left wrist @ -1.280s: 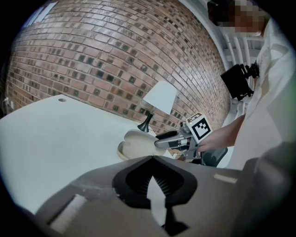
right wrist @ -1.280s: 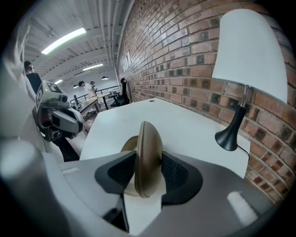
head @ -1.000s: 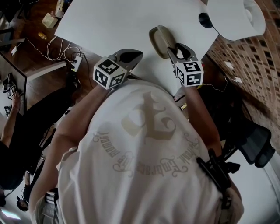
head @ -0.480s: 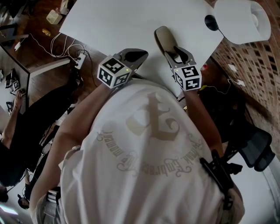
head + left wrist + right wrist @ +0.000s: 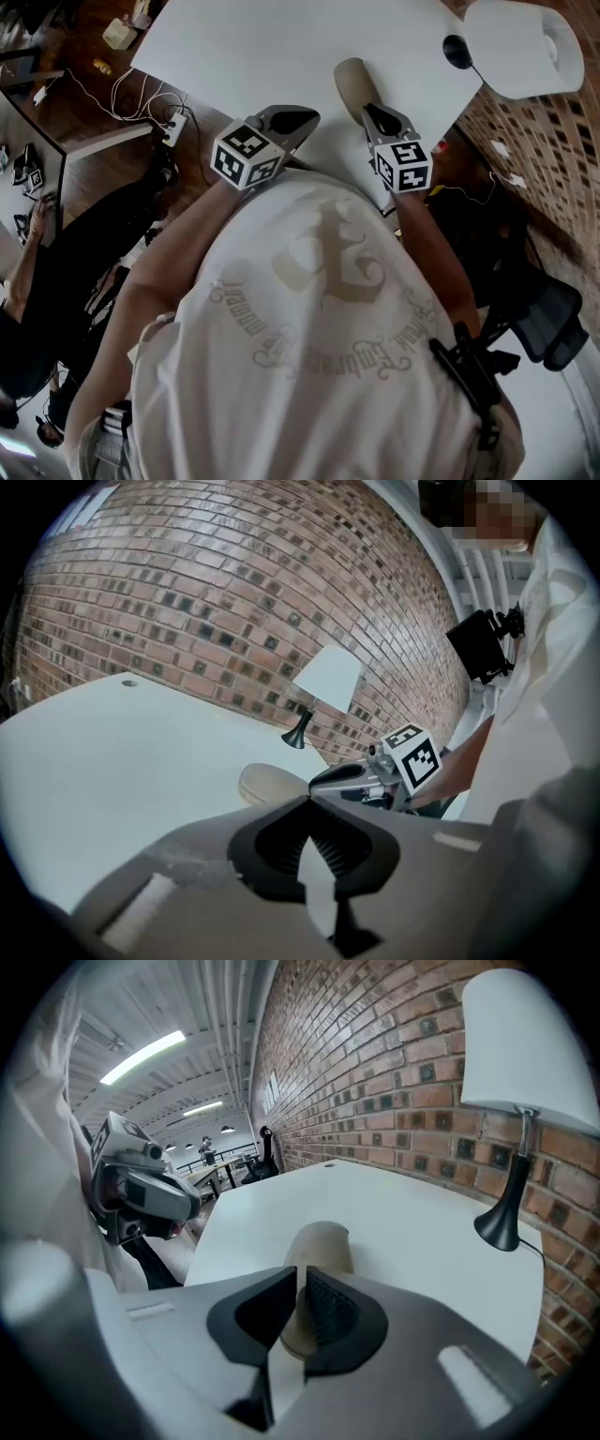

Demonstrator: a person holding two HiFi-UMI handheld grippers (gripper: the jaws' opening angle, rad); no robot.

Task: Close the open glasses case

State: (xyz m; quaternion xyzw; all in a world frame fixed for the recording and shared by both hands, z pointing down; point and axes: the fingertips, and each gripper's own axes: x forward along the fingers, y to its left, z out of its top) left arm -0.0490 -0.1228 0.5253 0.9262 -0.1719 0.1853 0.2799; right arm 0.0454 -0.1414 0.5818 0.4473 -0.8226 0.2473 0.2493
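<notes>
The beige glasses case [image 5: 353, 80] lies on the white table [image 5: 262, 47] and looks narrow and folded over. Its far end also shows in the right gripper view [image 5: 319, 1237]. My right gripper [image 5: 368, 111] sits at the case's near end. Its jaws have just been closing and stand almost together [image 5: 302, 1272]. They seem to pinch the case's near edge, which runs on beneath them. My left gripper [image 5: 306, 114] hovers to the left, apart from the case, shut on nothing [image 5: 307, 801]. From there the case [image 5: 272, 782] and the right gripper [image 5: 328, 780] are in sight.
A white-shaded lamp [image 5: 525, 42] with a black base [image 5: 457, 49] stands at the table's far right, by a brick wall [image 5: 375, 1072]. Cables and a power strip [image 5: 173, 127] lie on the floor on the left. An office chair [image 5: 548, 314] is on the right.
The right gripper's jaws have gone from wide apart to nearly together at the case's near end. The case looks narrower than before. The left gripper has stayed put.
</notes>
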